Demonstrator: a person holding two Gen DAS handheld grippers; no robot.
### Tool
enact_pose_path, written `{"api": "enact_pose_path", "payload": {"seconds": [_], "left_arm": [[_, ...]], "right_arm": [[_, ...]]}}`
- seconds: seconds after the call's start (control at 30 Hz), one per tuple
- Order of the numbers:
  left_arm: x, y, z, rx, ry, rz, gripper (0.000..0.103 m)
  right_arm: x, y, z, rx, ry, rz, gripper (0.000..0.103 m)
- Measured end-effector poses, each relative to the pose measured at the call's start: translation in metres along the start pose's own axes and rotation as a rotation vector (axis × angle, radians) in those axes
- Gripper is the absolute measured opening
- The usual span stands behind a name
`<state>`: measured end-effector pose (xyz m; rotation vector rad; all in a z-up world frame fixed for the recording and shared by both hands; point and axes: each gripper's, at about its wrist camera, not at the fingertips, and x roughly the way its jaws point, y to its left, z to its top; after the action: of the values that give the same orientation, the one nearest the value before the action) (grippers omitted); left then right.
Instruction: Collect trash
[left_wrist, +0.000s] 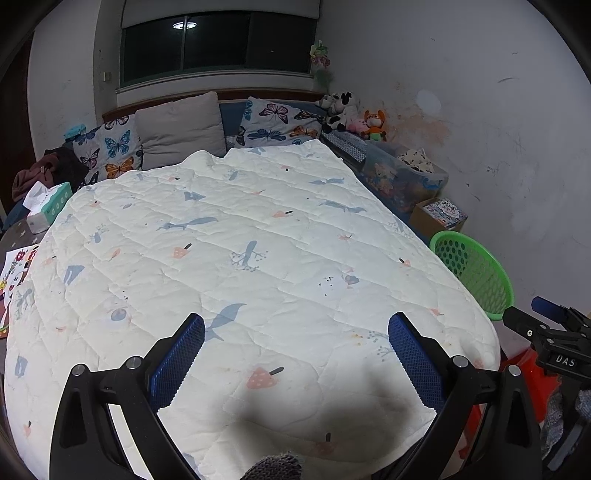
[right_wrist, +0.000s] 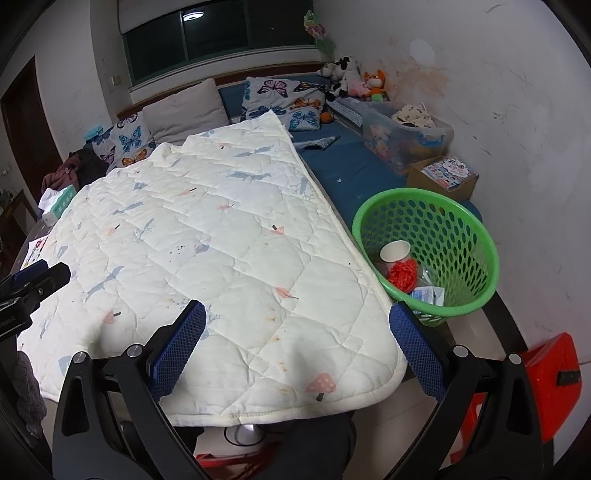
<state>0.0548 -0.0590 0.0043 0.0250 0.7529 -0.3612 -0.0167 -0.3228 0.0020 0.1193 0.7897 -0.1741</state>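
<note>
A green perforated basket (right_wrist: 461, 236) stands on the blue bed at the right of the white quilt (right_wrist: 207, 229). Inside it lie a paper cup (right_wrist: 395, 252), a red crumpled mesh piece (right_wrist: 404, 275) and some wrappers (right_wrist: 428, 293). The basket also shows in the left wrist view (left_wrist: 476, 273). My left gripper (left_wrist: 295, 354) is open and empty above the near end of the quilt (left_wrist: 236, 251). My right gripper (right_wrist: 297, 347) is open and empty over the quilt's near right corner, left of the basket. No loose trash shows on the quilt.
Butterfly pillows (right_wrist: 288, 99) and a grey pillow (left_wrist: 181, 125) lie at the headboard. Plush toys (right_wrist: 354, 77), a clear storage bin (right_wrist: 406, 136) and a cardboard box (right_wrist: 443, 175) line the right wall. A tissue box (left_wrist: 55, 201) sits at the left. A red stool (right_wrist: 550, 384) stands lower right.
</note>
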Motion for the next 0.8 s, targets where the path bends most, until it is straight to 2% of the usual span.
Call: {"api": "enact_pose_path", "payload": {"seconds": [0.8], "left_arm": [[0.0047,-0.0034,0.0011,0.004,0.012,0.01,0.096]], "right_arm": [[0.0028,0.0047,0.0029,-0.004,0.008,0.004,0.099]]}}
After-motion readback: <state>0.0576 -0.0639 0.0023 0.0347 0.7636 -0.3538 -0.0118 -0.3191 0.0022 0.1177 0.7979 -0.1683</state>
